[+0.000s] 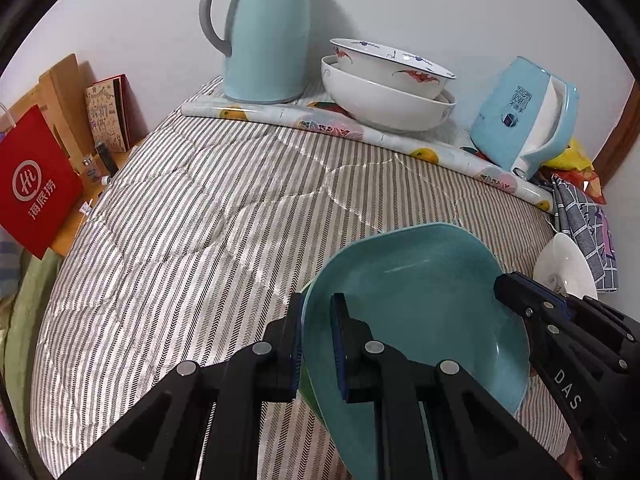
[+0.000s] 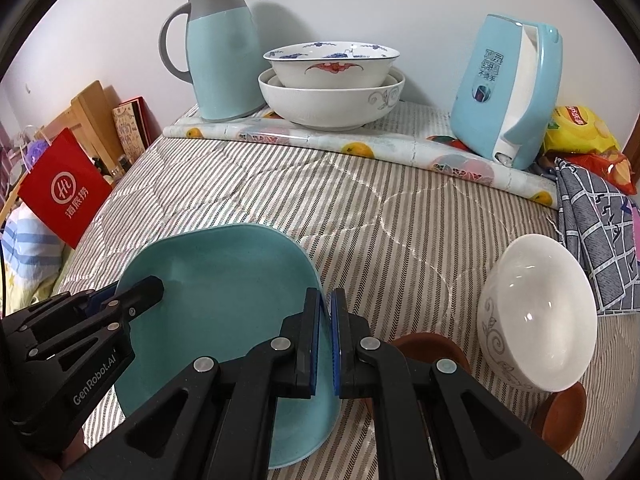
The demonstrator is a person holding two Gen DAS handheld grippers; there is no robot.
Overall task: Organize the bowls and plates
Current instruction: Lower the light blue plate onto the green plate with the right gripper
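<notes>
Plate (image 2: 224, 300) sits tilted over the bed (image 2: 360, 208), between both tools. Left tool (image 1: 316, 336) pinches its 9 o'clock rim; right tool (image 2: 326, 340) narrow on the 3 o'clock rim. Bowl stack (image 2: 328, 92) lies at 12; white bowl (image 2: 536, 320) is nearer the right tool.

I'm in a home bedroom: a striped quilted bed (image 2: 280, 200) holds my thermos (image 2: 222, 52), kettle (image 2: 506, 92), stacked bowls (image 2: 330, 92) (snack bags (image 2: 580, 136) too) against the wall.
</notes>
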